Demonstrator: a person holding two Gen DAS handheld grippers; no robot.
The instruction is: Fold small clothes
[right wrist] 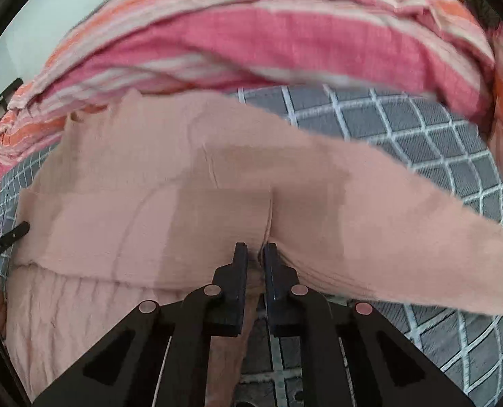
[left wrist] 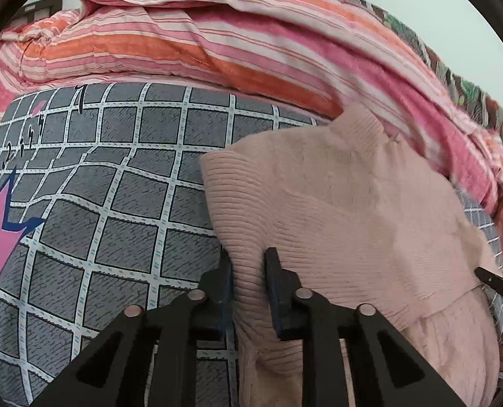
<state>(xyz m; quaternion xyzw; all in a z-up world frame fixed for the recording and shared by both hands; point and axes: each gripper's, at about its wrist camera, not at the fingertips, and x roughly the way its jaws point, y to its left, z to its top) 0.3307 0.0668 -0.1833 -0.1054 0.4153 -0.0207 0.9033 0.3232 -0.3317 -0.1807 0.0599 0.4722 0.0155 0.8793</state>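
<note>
A pale pink knitted sweater (left wrist: 353, 203) lies on the bed, its ribbed hem toward the left and its collar at the far end. My left gripper (left wrist: 248, 261) is shut on the ribbed edge, with a fold of knit pinched between its black fingers (left wrist: 273, 264). In the right wrist view the same sweater (right wrist: 183, 176) spreads across the middle, and one sleeve runs off to the right. My right gripper (right wrist: 255, 252) is shut on a raised crease of the pink fabric. One black finger of the other gripper (right wrist: 14, 232) shows at the sweater's left edge.
The bed sheet (left wrist: 115, 203) is grey with a white grid and a pink star at the left. A bunched pink, orange and white striped quilt (left wrist: 217, 40) is piled along the far side, close behind the sweater. A pale wall lies beyond it.
</note>
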